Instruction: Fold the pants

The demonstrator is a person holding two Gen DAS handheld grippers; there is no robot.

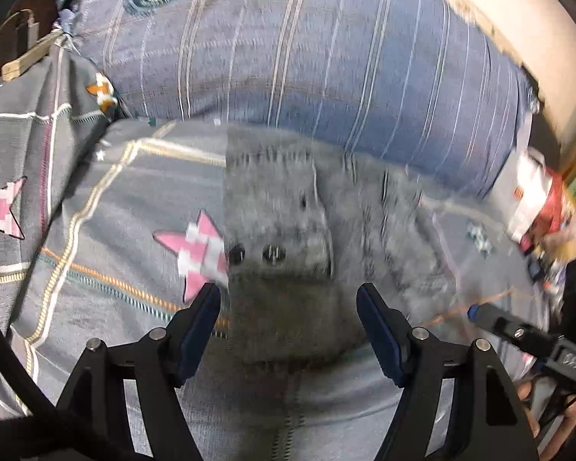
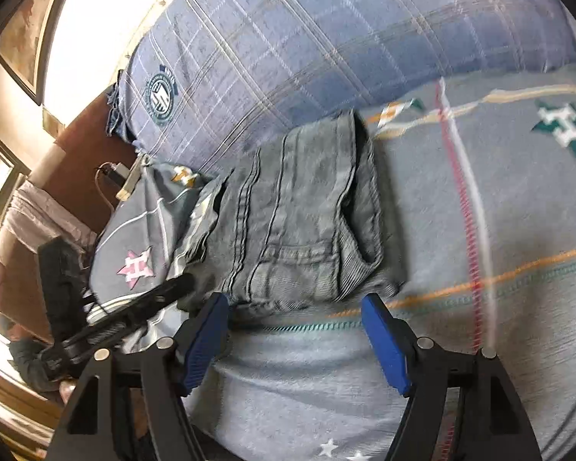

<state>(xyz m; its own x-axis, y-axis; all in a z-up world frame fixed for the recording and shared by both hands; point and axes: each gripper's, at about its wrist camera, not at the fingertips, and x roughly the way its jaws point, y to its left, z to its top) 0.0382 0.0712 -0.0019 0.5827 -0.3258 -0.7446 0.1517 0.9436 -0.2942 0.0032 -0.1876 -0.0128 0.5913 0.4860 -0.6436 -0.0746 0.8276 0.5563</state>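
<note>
Grey-blue jeans [image 2: 299,223] lie folded into a compact stack on the grey star-patterned bedspread [image 2: 499,199], against a big blue striped pillow [image 2: 307,50]. In the left wrist view the same jeans [image 1: 311,238] show blurred, with two dark rivets facing me. My left gripper [image 1: 288,292] hovers just short of their near edge, jaws wide apart and nothing between the blue pads. My right gripper [image 2: 293,301] is open too, its pads standing clear of the fold's near edge. The other gripper's black frame [image 2: 107,319] shows at the lower left of the right wrist view.
The blue pillow [image 1: 326,61] blocks the far side. A second grey star pillow [image 1: 23,146] sits left of the jeans. Packets and clutter [image 1: 537,211] lie at the bed's right edge. A hand [image 1: 533,411] holds the right gripper. Framed pictures [image 2: 4,176] hang on the wall.
</note>
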